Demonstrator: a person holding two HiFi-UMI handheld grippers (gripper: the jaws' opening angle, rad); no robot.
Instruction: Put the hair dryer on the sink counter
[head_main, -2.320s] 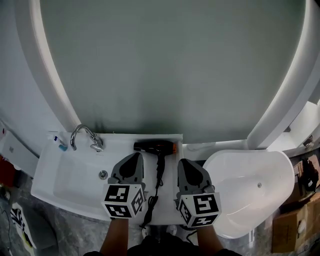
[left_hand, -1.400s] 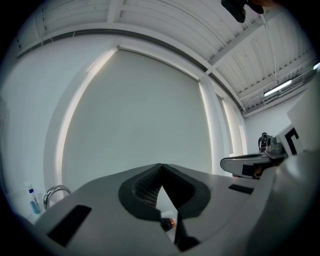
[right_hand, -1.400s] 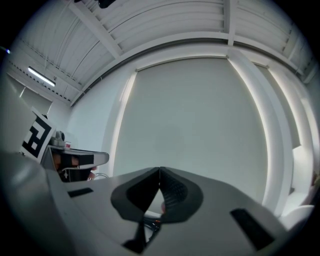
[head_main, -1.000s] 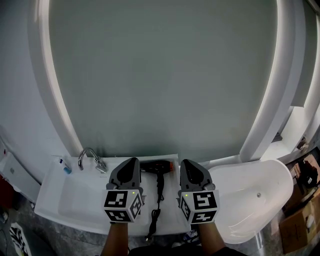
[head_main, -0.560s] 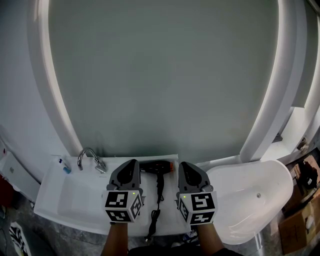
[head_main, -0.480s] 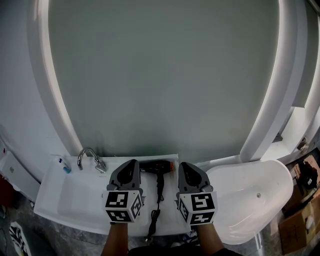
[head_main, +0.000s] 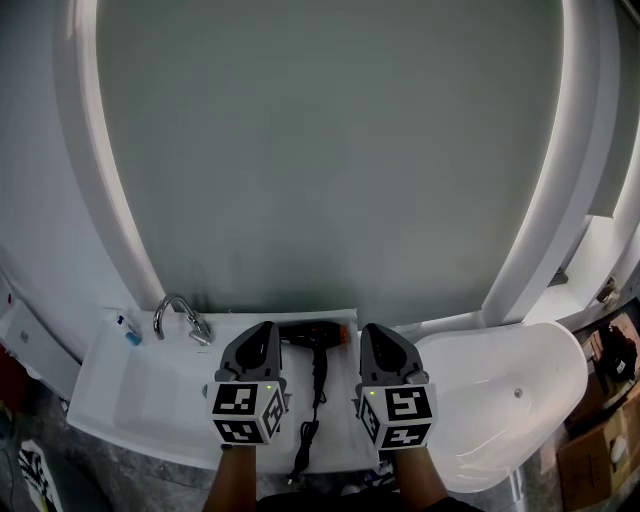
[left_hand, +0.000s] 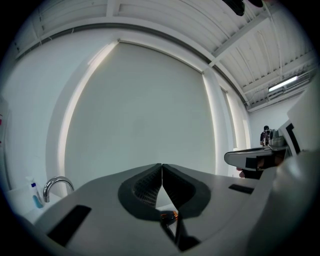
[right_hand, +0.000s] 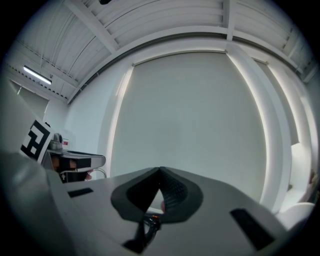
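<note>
One hair dryer (head_main: 315, 335), one tap (head_main: 178, 318), one sink (head_main: 140, 400), one bathtub (head_main: 500, 400), two tongs: left tongs (head_main: 266, 326), right tongs (head_main: 372, 328)

- I see a white counter (head_main: 336, 442) with a basin (head_main: 150, 400) sunk into its left part.
- A black hair dryer (head_main: 318, 336) lies near the back edge, and its cord (head_main: 305, 440) runs to the front edge.
- A faucet (head_main: 178, 315) stands behind the basin.

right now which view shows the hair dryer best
Head view: the whole hair dryer lies on the sink counter between the left gripper and right gripper. Each gripper view catches only an orange-tipped sliver below its shut jaws.
</note>
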